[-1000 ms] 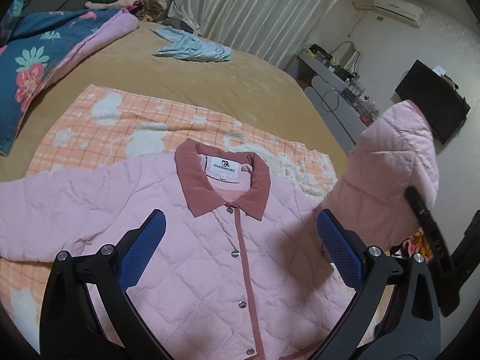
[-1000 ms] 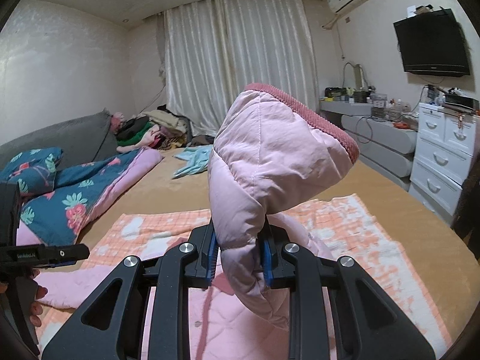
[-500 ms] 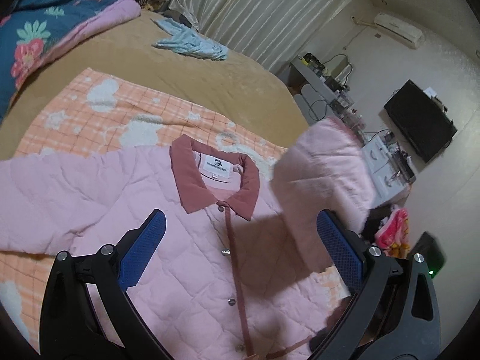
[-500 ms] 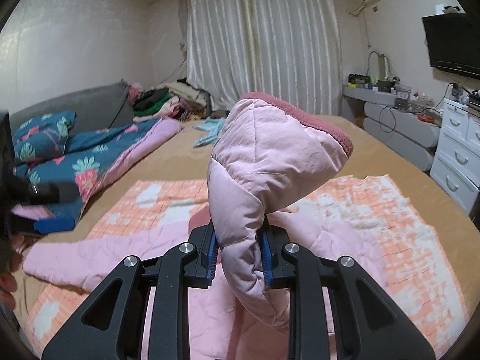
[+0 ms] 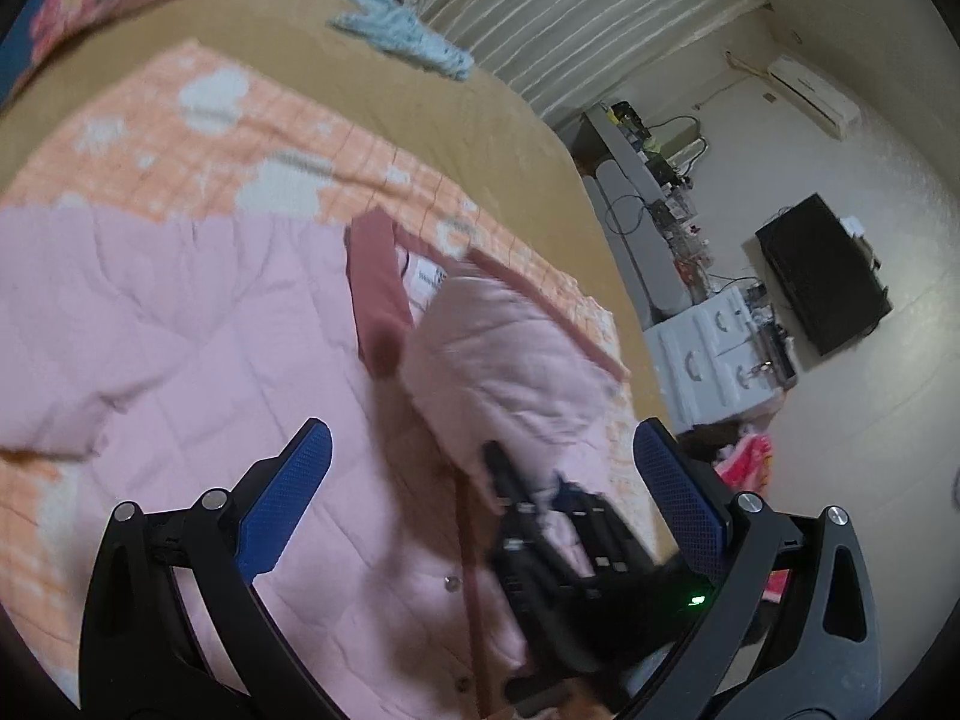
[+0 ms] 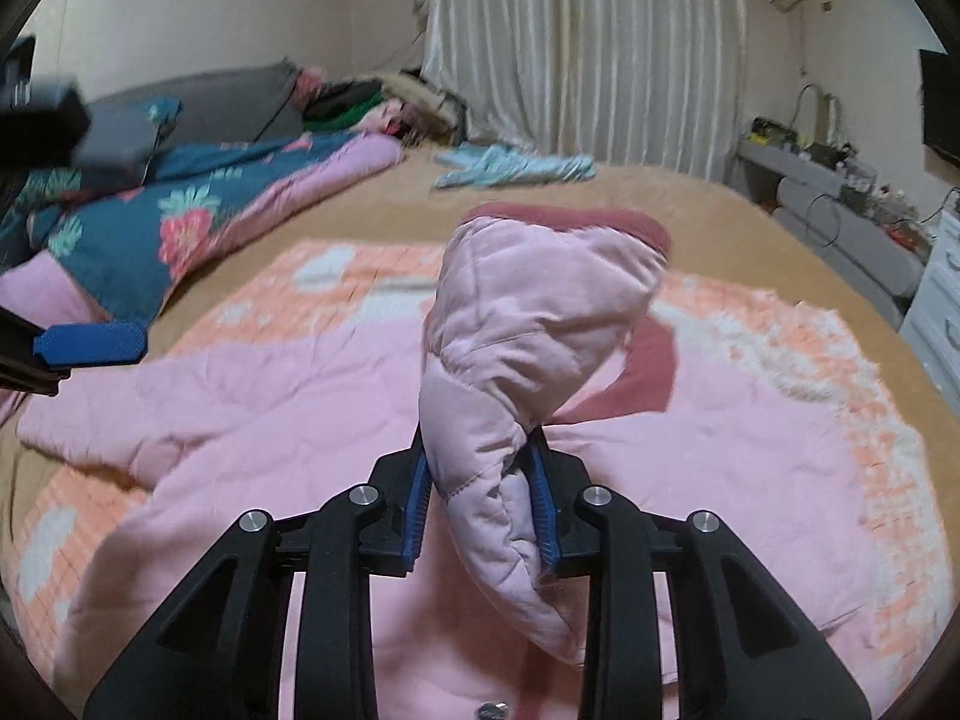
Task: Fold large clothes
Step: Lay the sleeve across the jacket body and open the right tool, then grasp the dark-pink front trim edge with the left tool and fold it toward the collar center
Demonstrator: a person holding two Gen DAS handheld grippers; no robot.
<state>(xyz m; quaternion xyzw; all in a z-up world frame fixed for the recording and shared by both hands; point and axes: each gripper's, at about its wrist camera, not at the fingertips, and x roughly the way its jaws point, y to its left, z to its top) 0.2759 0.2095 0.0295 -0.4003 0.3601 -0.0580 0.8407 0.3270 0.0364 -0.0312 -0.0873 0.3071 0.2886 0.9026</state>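
A pink quilted jacket (image 5: 180,312) (image 6: 288,408) with a dusty-red collar (image 5: 378,300) lies front-up on the bed. Its right sleeve (image 6: 540,312) (image 5: 504,360) is doubled over the chest, cuff up near the collar. My right gripper (image 6: 483,468) (image 5: 528,498) has the sleeve's fold between its blue pads, which still touch the cloth while the jaws are opening. My left gripper (image 5: 480,429) hovers wide open over the jacket's button front, holding nothing. One of its blue pads (image 6: 90,343) shows at the left edge of the right wrist view.
An orange checked blanket (image 5: 240,138) lies under the jacket on the tan bed. A blue floral quilt (image 6: 180,222) and a clothes pile (image 6: 360,102) sit at the head end, beside a light-blue garment (image 6: 510,165). White drawers (image 5: 714,348) and a TV (image 5: 822,276) stand right of the bed.
My right gripper has come down with the sleeve, from high beside the bed to over the jacket's chest, and its jaws have spread a little. My left gripper has sunk closer to the jacket.
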